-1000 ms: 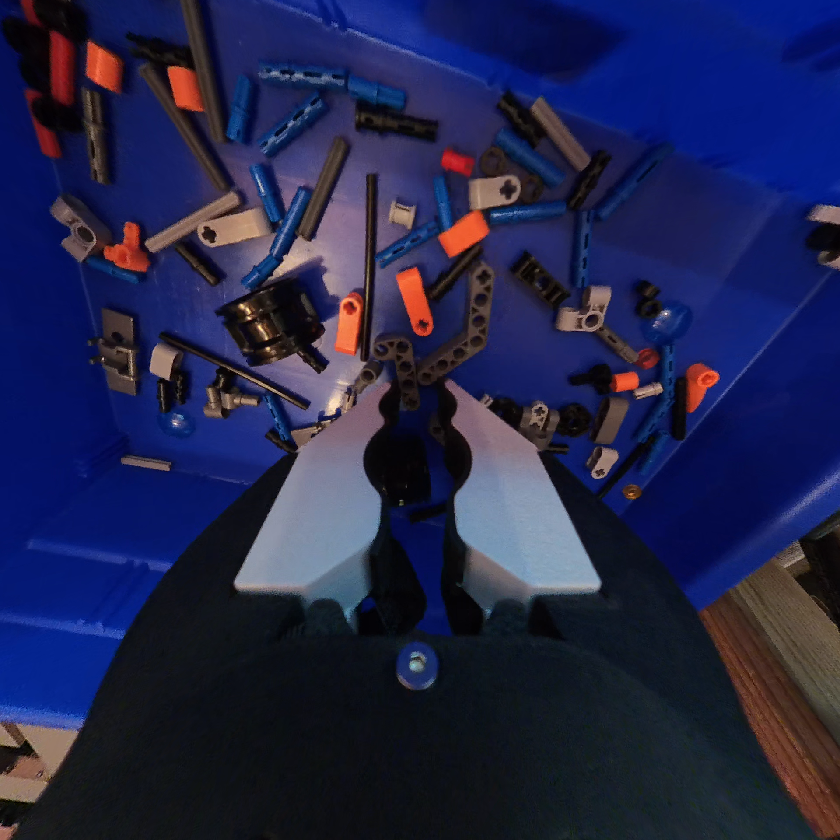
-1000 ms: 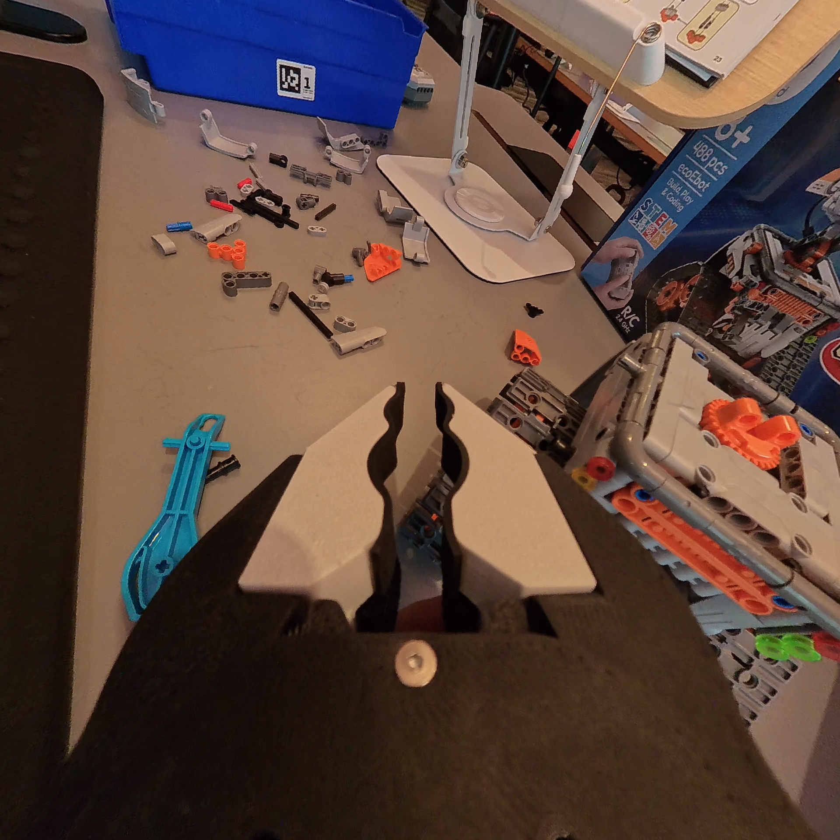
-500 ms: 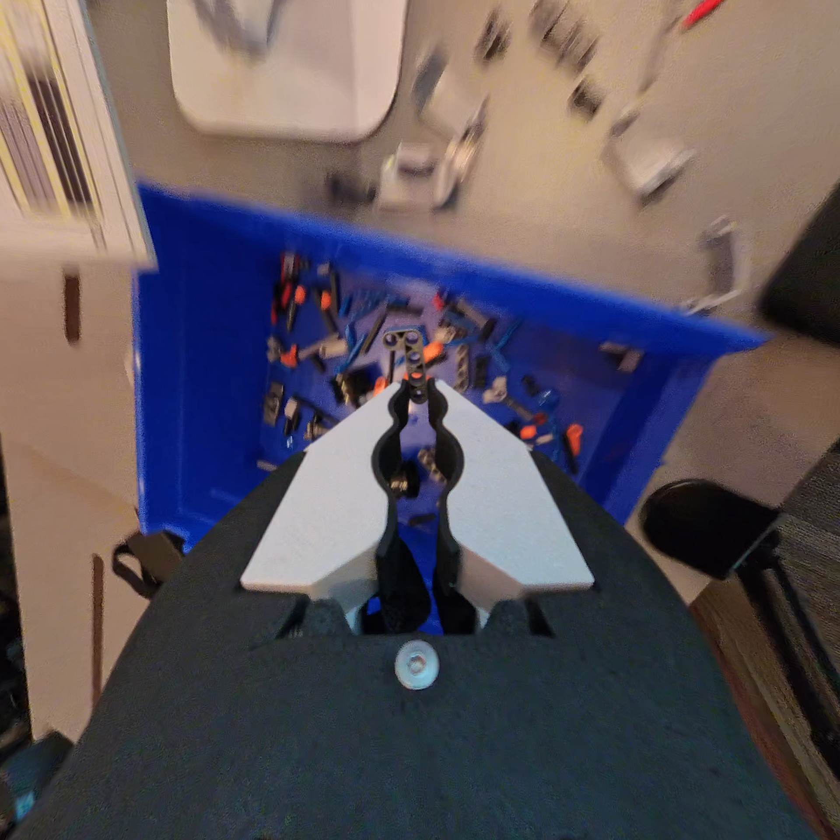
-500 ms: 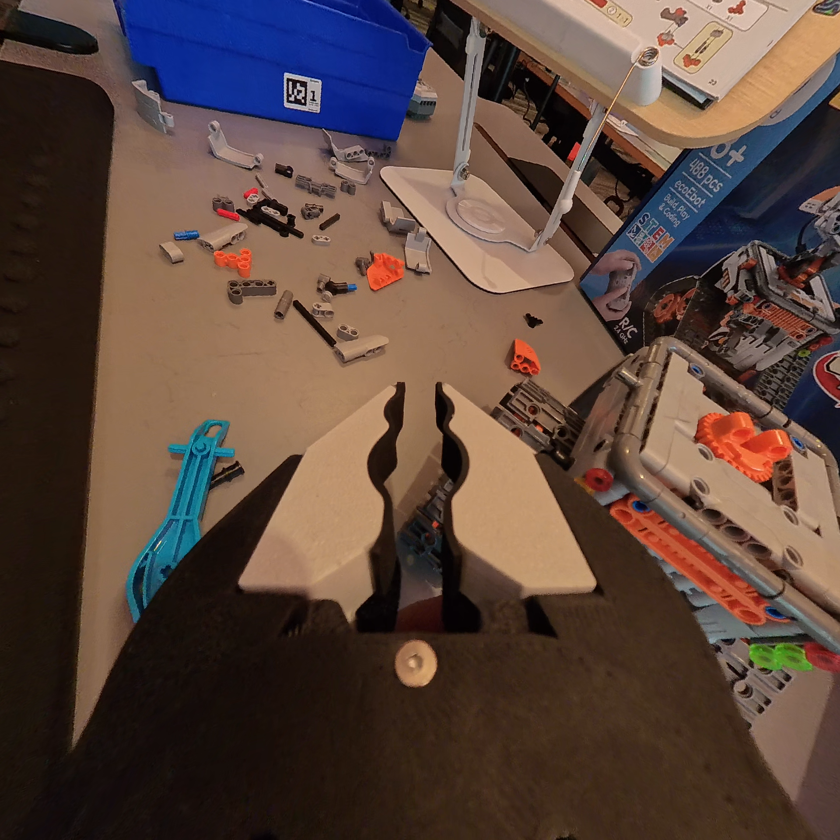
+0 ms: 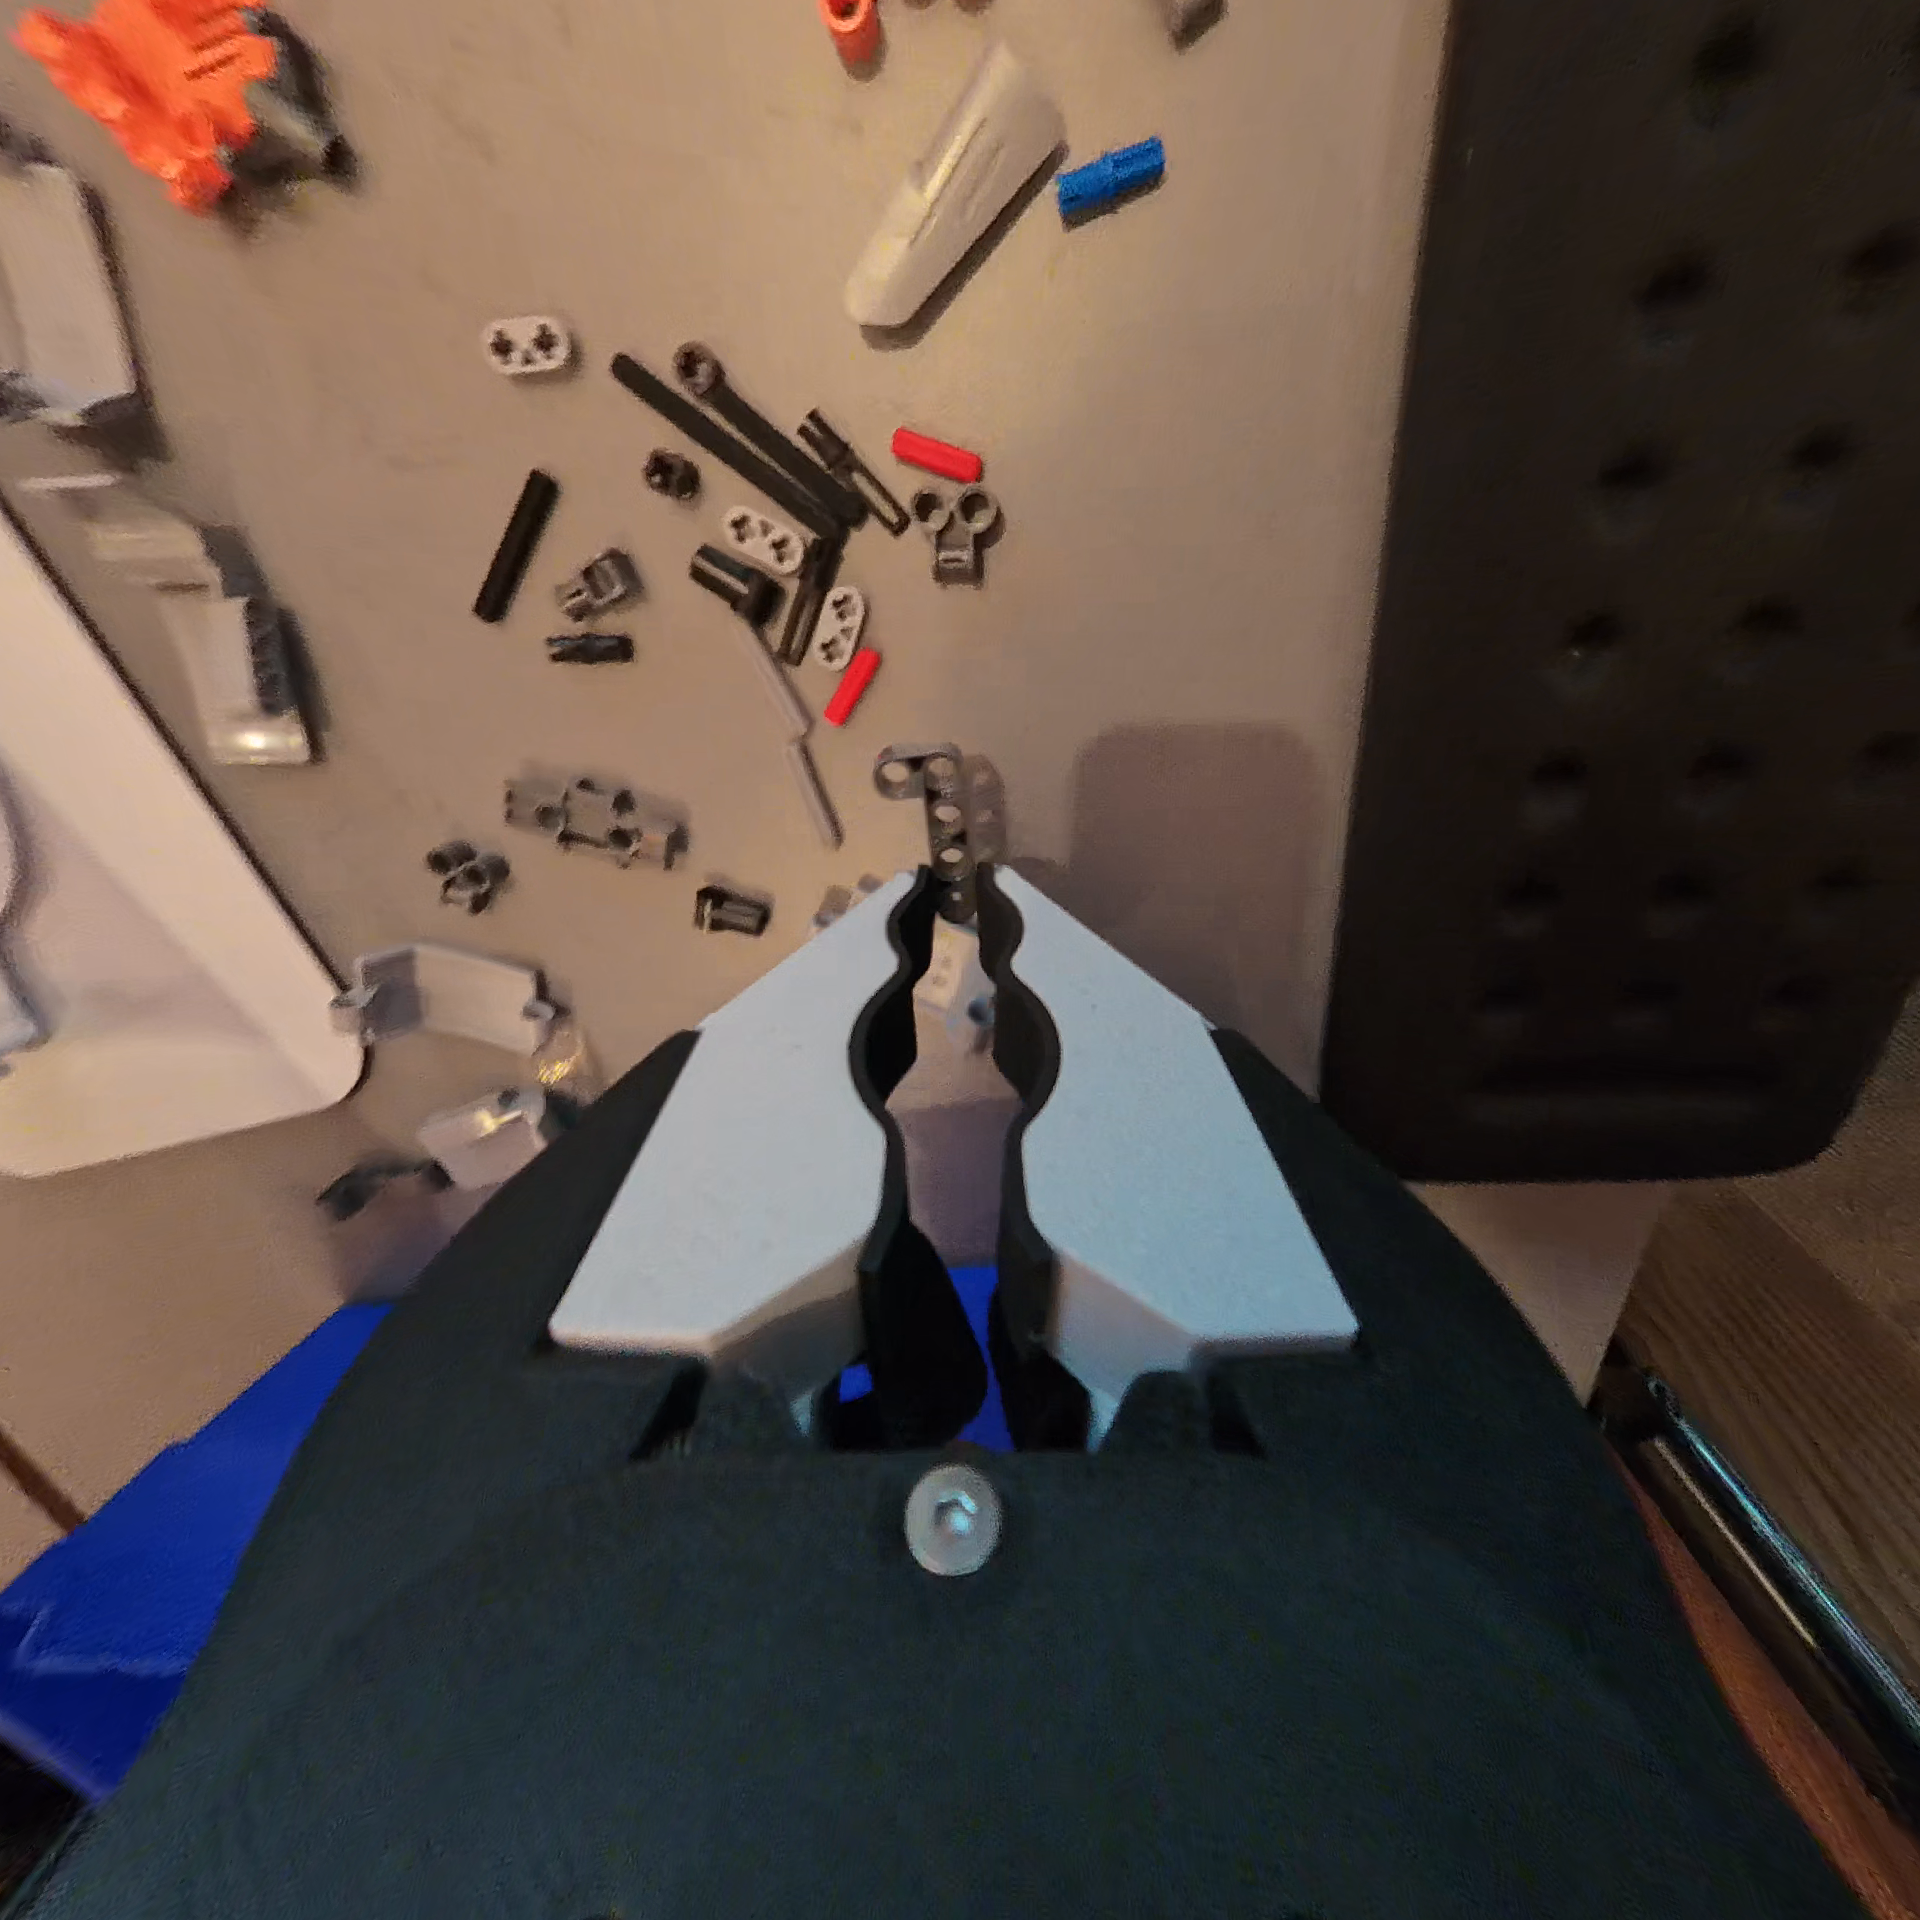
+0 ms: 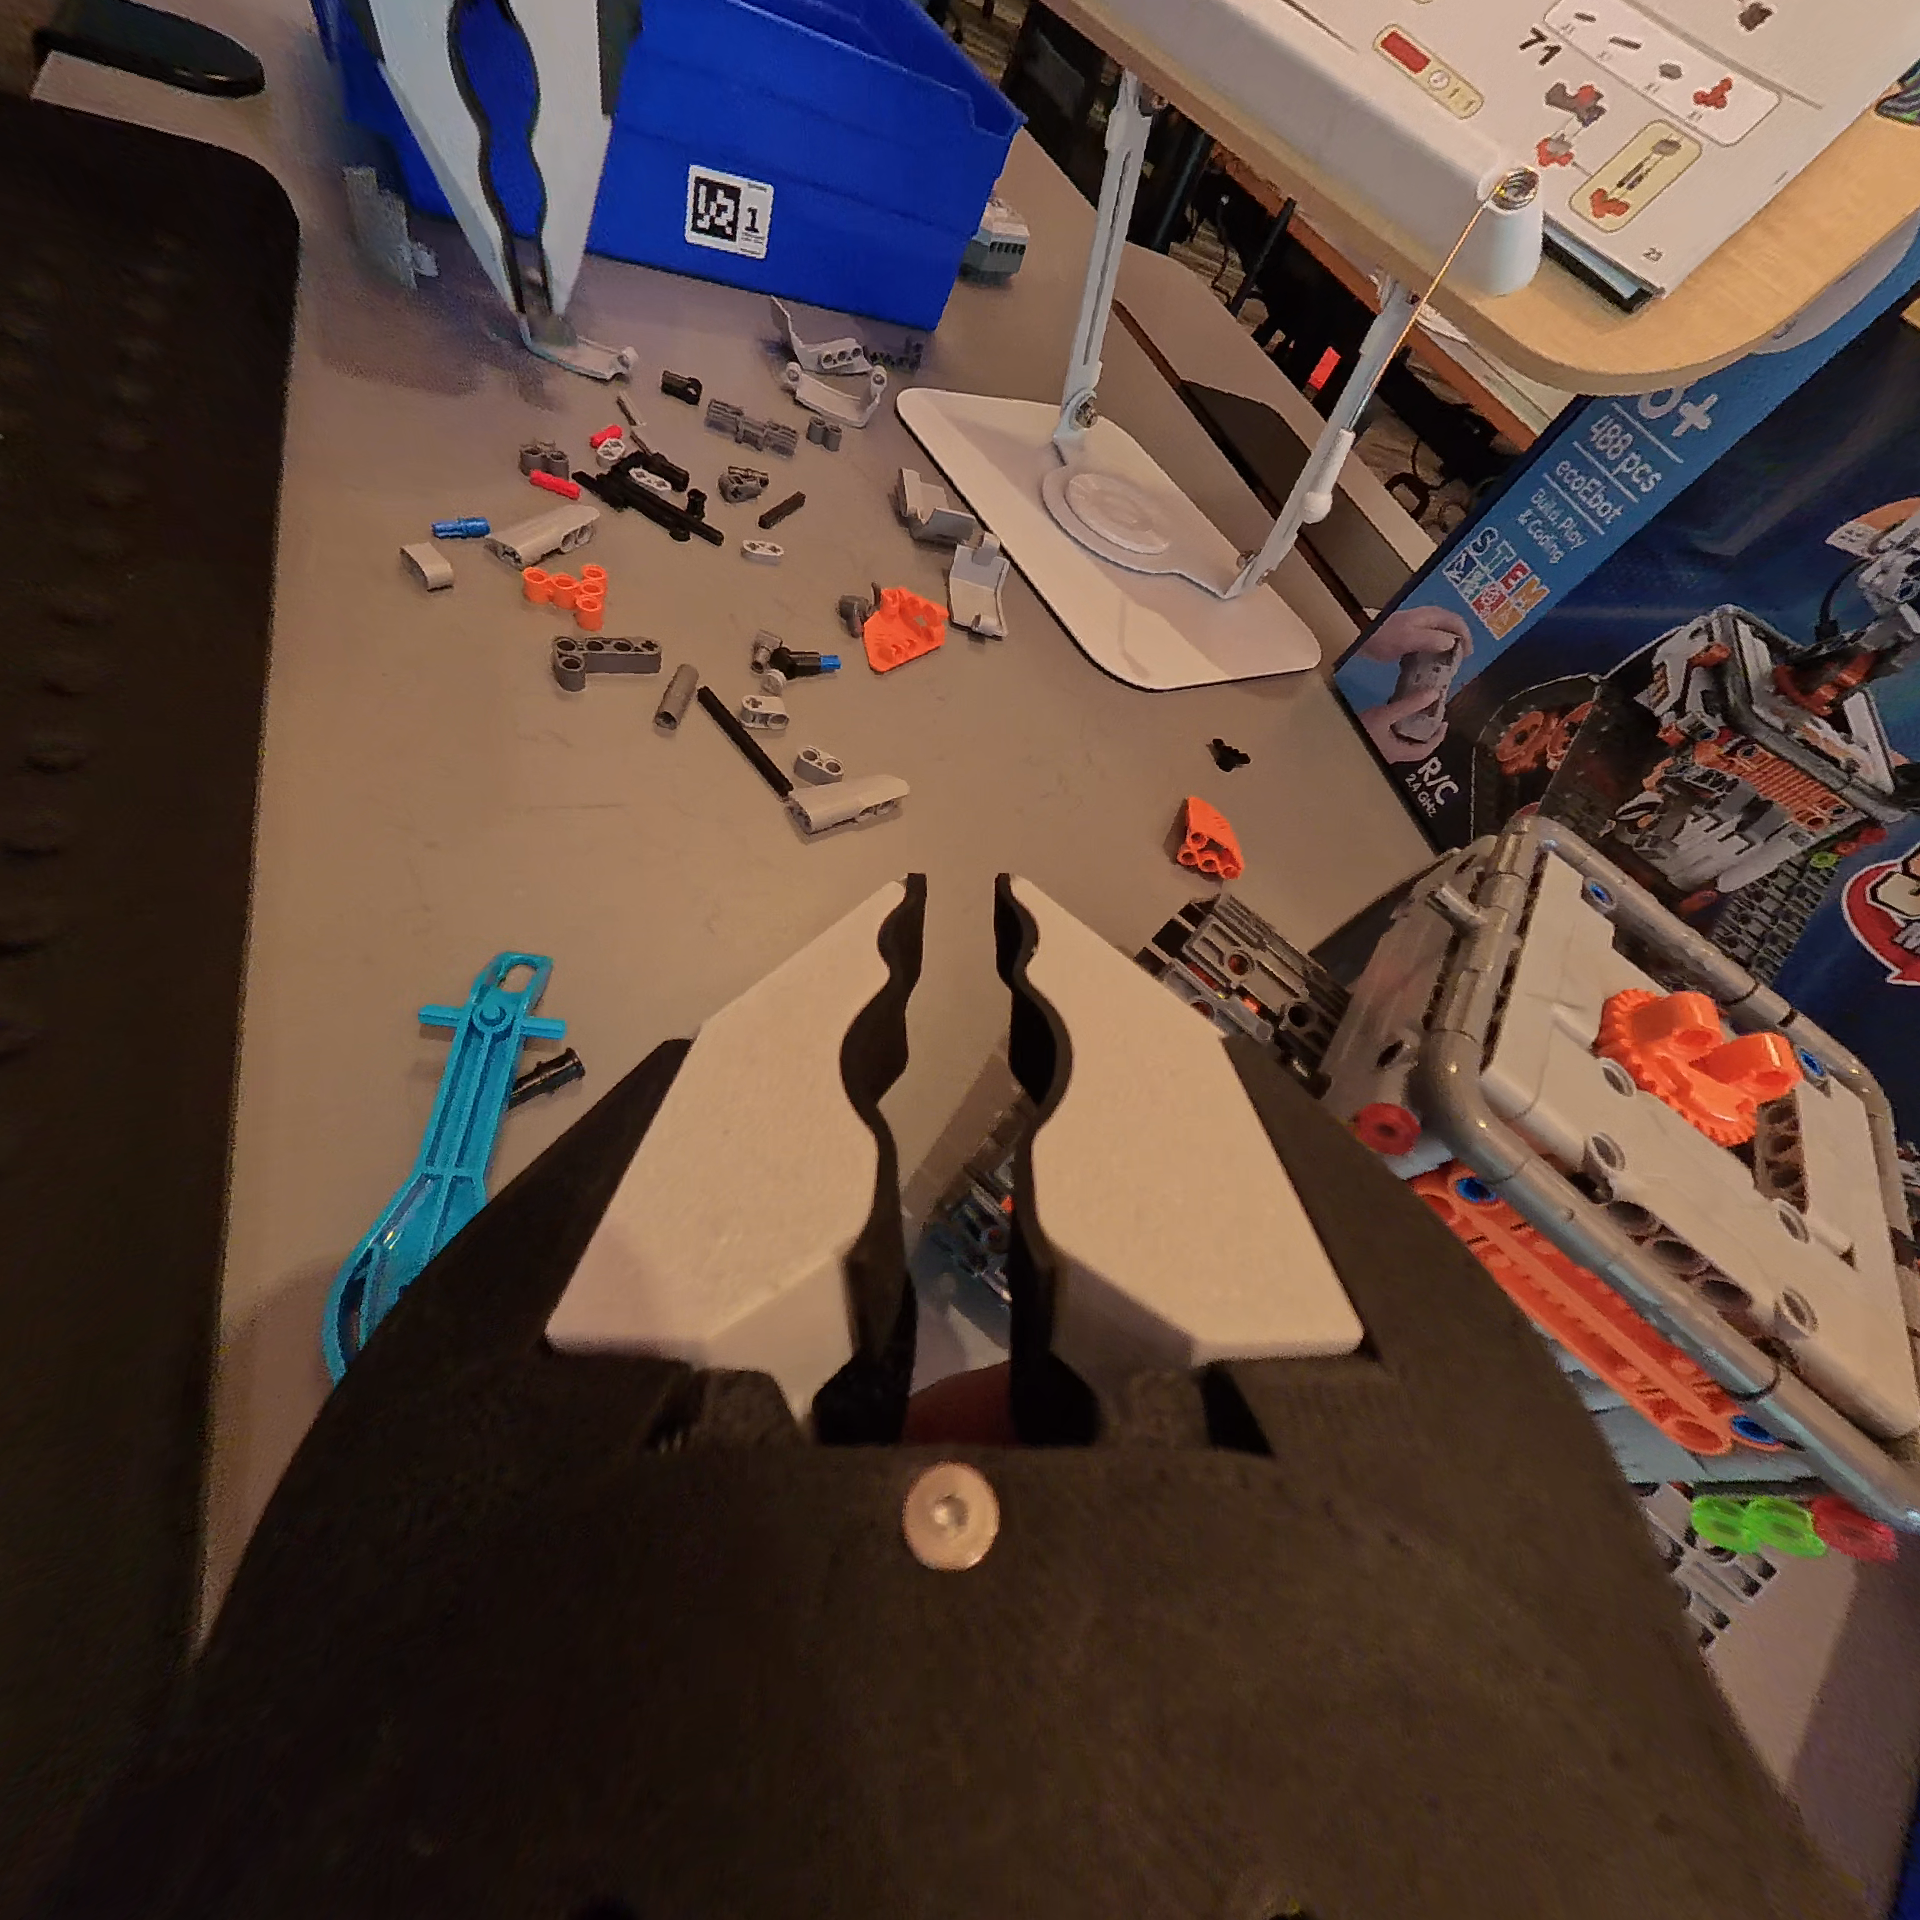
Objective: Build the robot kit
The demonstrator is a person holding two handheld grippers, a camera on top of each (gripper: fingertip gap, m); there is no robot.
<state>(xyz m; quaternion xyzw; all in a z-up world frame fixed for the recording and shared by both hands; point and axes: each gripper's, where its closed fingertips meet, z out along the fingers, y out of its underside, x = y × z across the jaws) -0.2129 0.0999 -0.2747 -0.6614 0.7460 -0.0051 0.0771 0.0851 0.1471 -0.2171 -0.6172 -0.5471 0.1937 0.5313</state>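
grey bent beam [image 5: 948, 821] between left gripper [image 5: 957, 883] fingers

Orange piece [image 5: 156, 99] blurred, edge-cropped

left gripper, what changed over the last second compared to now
The left gripper closed on a dark grey bent beam inside the blue bin, lifted it out and carried it over the table, above the loose parts. The right gripper stayed open and empty, hovering beside the grey and orange model; the view shifted only slightly. The teal tool did not move.
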